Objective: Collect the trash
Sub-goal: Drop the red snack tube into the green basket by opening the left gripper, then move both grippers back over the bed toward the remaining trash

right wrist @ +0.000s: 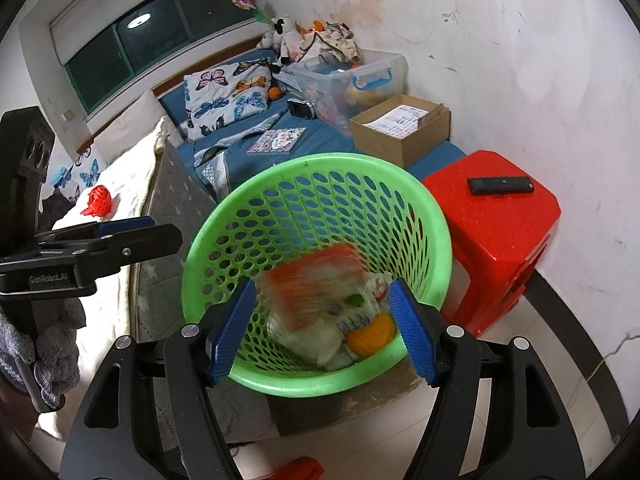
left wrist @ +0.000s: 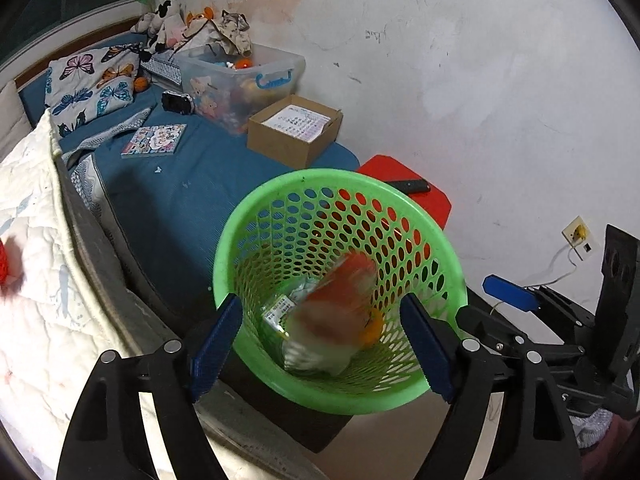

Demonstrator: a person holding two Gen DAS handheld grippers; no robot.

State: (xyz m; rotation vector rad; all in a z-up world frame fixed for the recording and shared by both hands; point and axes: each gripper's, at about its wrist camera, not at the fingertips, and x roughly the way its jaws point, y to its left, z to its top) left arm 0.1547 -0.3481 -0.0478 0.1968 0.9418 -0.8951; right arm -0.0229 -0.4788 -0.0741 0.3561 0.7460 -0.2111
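A green perforated plastic basket (left wrist: 256, 240) (right wrist: 224, 224) stands by the bed. A blurred orange-and-white packet (left wrist: 340, 304) (right wrist: 320, 284) is in mid-air inside it, above other wrappers and an orange piece (right wrist: 370, 336). My left gripper (left wrist: 320, 344) is open over the basket mouth, its blue pads either side of the packet. My right gripper (right wrist: 324, 332) is open over the same basket; it also shows at the right of the left wrist view (left wrist: 508, 292). A red net wad (right wrist: 98, 200) lies on the white quilt.
A red plastic stool (right wrist: 500, 232) with a black remote (right wrist: 500, 185) stands right of the basket by the wall. On the blue bed (left wrist: 192, 184) sit a cardboard box (left wrist: 294, 136), a clear toy bin (left wrist: 244, 80), a book (left wrist: 154, 141), pillows and plush toys.
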